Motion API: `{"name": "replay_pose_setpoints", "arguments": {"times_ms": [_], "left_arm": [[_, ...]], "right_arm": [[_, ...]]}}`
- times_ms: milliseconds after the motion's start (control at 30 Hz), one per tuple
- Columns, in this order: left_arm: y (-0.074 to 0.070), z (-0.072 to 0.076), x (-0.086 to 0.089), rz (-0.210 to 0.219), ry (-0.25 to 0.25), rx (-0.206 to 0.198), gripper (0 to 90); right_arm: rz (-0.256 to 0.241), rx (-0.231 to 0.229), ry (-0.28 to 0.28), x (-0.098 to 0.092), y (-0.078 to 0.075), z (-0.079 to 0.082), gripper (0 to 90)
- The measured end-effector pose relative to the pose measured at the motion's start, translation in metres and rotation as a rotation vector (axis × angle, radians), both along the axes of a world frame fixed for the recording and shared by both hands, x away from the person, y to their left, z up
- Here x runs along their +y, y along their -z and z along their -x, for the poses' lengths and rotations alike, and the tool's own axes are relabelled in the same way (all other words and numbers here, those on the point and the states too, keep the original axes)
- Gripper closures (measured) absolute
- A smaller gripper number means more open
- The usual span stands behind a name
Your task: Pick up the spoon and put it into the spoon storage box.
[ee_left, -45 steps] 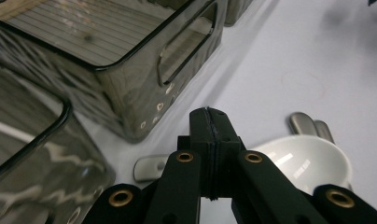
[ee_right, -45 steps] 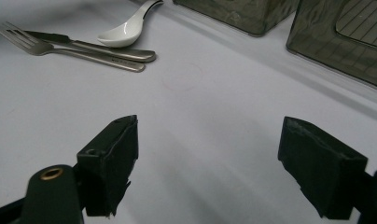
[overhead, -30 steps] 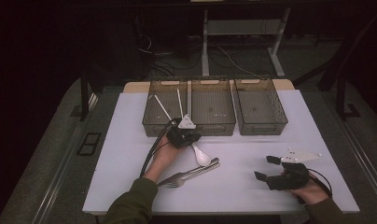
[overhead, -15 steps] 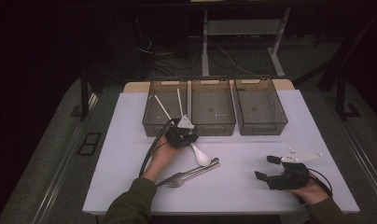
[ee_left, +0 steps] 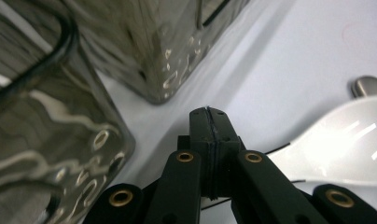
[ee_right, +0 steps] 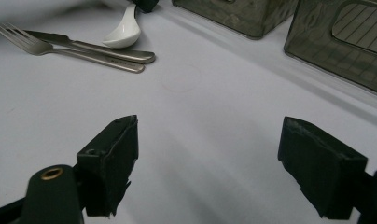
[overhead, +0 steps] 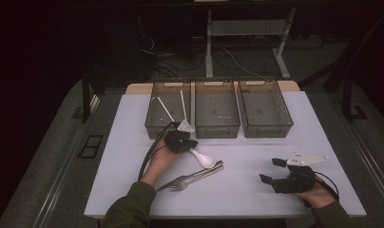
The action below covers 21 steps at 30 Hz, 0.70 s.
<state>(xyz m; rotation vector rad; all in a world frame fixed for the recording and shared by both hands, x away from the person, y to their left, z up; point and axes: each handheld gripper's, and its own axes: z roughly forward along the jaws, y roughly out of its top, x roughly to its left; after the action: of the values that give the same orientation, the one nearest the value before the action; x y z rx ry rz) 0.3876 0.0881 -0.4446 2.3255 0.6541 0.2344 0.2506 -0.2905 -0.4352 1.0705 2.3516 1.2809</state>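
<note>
We read this as sorting cutlery into the three bins at the upper middle of the high view. Left bin [overhead: 168, 109] already has two white stick-like pieces in it, chopsticks we'd guess; middle bin [overhead: 216, 108] and right bin [overhead: 265, 107] look empty apart from specks. Left on the table [overhead: 133, 142]: white spoon [overhead: 203, 158], fork [overhead: 180, 182] and knife [overhead: 206, 170], clustered centre-frame, fork and knife touching side by side. So roughly a third done by our estimate. Left hand-held gripper [overhead: 181, 141] sits just below the near wall of the left bin; in the left gripper view its jaws are pressed fully together, and the spoon [ee_left: 336, 154] handle runs in under them from the right, so we judge the handle tip is pinched there, but the contact itself is hidden. Right hand-held gripper [overhead: 272, 170] rests at lower right of the high view, jaws wide apart with nothing between them, well clear of the cutlery. Room: wide bare table between the cutlery and the right gripper, and a strip in front of the bins. Tight spot is the left gripper, close to the bin corners [ee_left: 154, 65]; any lift has to clear that rim.
</note>
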Motion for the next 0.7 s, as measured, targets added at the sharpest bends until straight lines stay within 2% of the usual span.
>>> {"name": "replay_pose_setpoints", "arguments": {"times_ms": [367, 433, 467, 500, 533, 700], "left_arm": [[-0.002, 0.012, 0.015, -0.007, 0.011, 0.034, 89.2], [-0.004, 0.013, 0.018, -0.027, 0.037, 0.028, 89.2], [-0.003, 0.016, 0.018, -0.017, 0.026, 0.038, 89.2], [-0.004, 0.016, 0.02, -0.033, 0.048, 0.027, 89.2], [-0.004, 0.019, 0.02, -0.026, 0.031, 0.044, 89.2], [-0.005, 0.026, 0.028, -0.023, 0.038, 0.049, 89.2]], "right_arm": [[0.006, 0.004, 0.0, 0.0, 0.0, 0.0, 19.8], [0.007, 0.005, -0.001, 0.0, 0.0, 0.0, 19.9], [0.006, 0.005, -0.001, 0.0, 0.0, 0.0, 19.9], [0.007, 0.004, 0.0, 0.0, 0.0, 0.0, 19.8], [0.005, 0.004, -0.001, 0.0, 0.0, -0.001, 19.9], [0.004, 0.006, 0.001, 0.0, 0.0, 0.0, 19.9]]}}
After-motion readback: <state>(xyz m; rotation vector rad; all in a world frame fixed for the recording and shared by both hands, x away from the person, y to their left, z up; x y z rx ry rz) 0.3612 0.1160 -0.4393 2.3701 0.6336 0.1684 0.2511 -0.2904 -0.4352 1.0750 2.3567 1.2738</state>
